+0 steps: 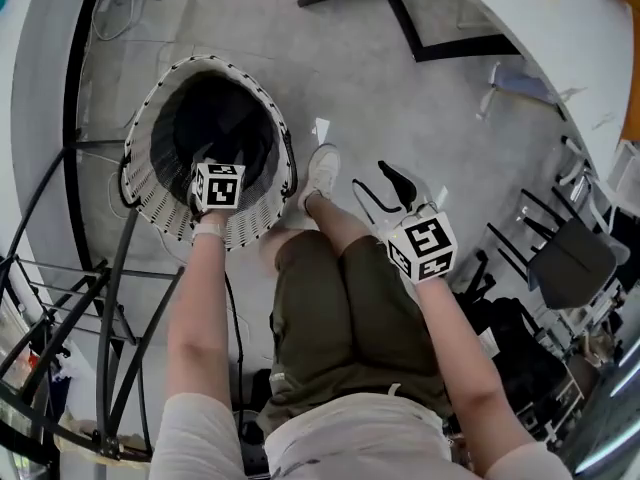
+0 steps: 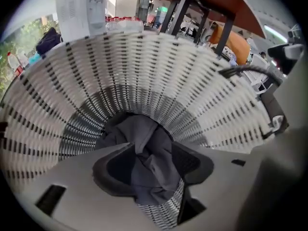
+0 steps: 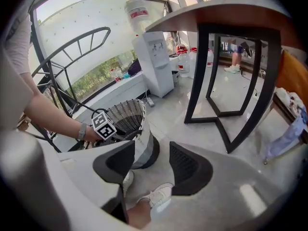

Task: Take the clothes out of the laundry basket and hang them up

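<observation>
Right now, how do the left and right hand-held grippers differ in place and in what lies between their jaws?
The left hand-held gripper reaches into the laundry basket; the right hand-held gripper hangs outside it, over the floor. Between the left's jaws shows a grey garment at the basket's bottom; between the right's, only floor and a white shoe. Shared: both have jaws apart, gripping nothing.
</observation>
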{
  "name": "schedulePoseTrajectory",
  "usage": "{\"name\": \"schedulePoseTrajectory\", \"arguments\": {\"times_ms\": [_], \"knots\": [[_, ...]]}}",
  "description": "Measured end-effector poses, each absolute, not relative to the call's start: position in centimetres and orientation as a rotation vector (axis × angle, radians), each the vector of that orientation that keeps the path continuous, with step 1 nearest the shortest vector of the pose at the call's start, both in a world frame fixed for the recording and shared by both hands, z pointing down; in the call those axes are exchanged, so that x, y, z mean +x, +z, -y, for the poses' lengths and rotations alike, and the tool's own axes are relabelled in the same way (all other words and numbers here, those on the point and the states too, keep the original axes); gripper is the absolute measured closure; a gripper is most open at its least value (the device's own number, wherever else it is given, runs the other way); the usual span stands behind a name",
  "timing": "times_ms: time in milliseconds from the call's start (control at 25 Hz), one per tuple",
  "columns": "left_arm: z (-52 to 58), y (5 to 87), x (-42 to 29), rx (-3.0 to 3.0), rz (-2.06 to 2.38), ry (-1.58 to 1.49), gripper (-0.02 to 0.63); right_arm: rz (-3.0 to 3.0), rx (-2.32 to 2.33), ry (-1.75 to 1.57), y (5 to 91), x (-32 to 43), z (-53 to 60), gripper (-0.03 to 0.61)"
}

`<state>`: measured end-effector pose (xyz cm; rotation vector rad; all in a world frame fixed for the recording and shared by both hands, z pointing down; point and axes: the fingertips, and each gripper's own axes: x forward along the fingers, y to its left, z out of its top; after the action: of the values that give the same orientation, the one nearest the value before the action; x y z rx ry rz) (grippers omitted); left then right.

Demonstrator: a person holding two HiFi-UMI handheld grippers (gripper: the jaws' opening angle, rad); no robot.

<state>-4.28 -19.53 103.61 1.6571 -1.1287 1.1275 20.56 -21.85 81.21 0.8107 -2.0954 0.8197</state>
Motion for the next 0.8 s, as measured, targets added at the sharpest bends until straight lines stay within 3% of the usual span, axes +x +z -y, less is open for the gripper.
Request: {"name": "schedulePoseTrajectory", "arguments": {"times_ms": [600, 640, 720, 800], "knots": [[20.5, 121.2, -6.7, 1.477, 1.157, 1.273, 0.396, 2.149, 0.855, 0.739, 89.4, 20.9, 27.2, 0.357], [20.2, 121.5, -7.0, 1.450, 1.171, 1.257, 0.419, 2.147, 0.864, 0.743, 89.6, 21.1, 27.4, 0.357], [19.9, 121.2, -7.6, 1.415, 1.194, 1.209, 0.591, 2.139, 0.886, 0.762, 89.6, 21.2, 27.6, 0.357], [20.0, 120.1, -7.6, 1.427, 1.201, 1.190, 0.595, 2.134, 0.905, 0.787, 89.0, 21.2, 27.5, 0.357]]}}
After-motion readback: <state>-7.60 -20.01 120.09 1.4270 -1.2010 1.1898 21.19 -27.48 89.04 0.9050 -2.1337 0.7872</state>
